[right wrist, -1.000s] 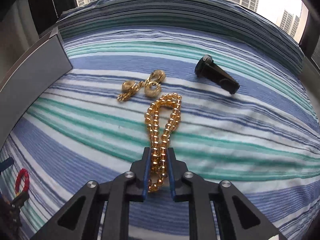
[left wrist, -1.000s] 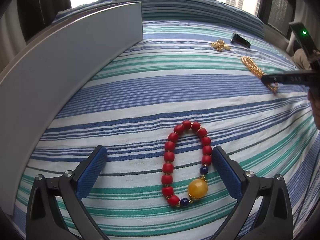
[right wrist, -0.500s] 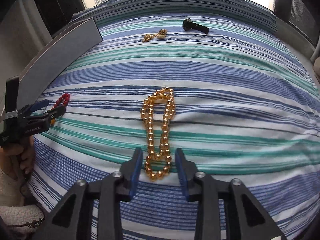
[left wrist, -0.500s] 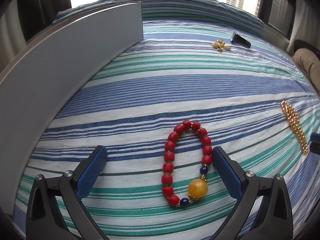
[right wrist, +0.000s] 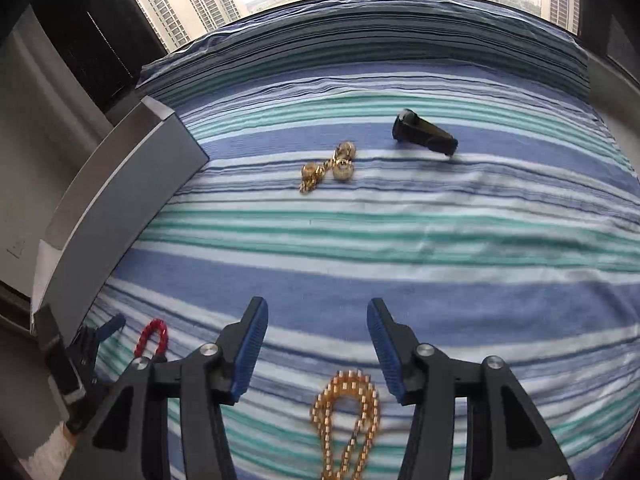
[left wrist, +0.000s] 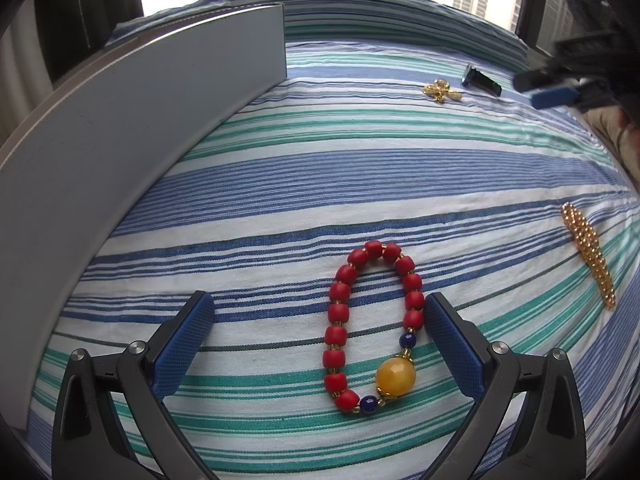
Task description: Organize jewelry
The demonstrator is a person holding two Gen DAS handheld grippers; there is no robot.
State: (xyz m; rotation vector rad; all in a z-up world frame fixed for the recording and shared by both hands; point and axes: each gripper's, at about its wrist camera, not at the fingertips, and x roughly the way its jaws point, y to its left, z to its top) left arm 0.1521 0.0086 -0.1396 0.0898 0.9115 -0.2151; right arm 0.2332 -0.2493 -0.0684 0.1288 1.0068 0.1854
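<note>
— Beads on the red bracelet (left wrist: 370, 330)?
— Matte barrels plus one glossy amber sphere, looped on striped cloth (left wrist: 320, 184) between the left gripper (left wrist: 320, 344)'s spread jaws.
— Right gripper (right wrist: 316, 344)?
— Jaws apart, empty; the gold bead strand (right wrist: 346, 416) lies below them.

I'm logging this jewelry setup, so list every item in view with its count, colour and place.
red bead bracelet: one, red with two dark blue beads and a large amber bead, flat on the cloth between the open left jaws
gold bead strand: one, gold, looped on the cloth below the right jaws, not gripped
gold chain piece: one, gold, far middle of the cloth
black clip-like object: one, black, right of the gold chain piece
grey box: one, grey, along the left edge
striped cloth: one, blue, green and white, under everything
left hand-held gripper: one, black with blue pads, open
right hand-held gripper: one, black with blue pads, just opened, nothing between the pads
</note>
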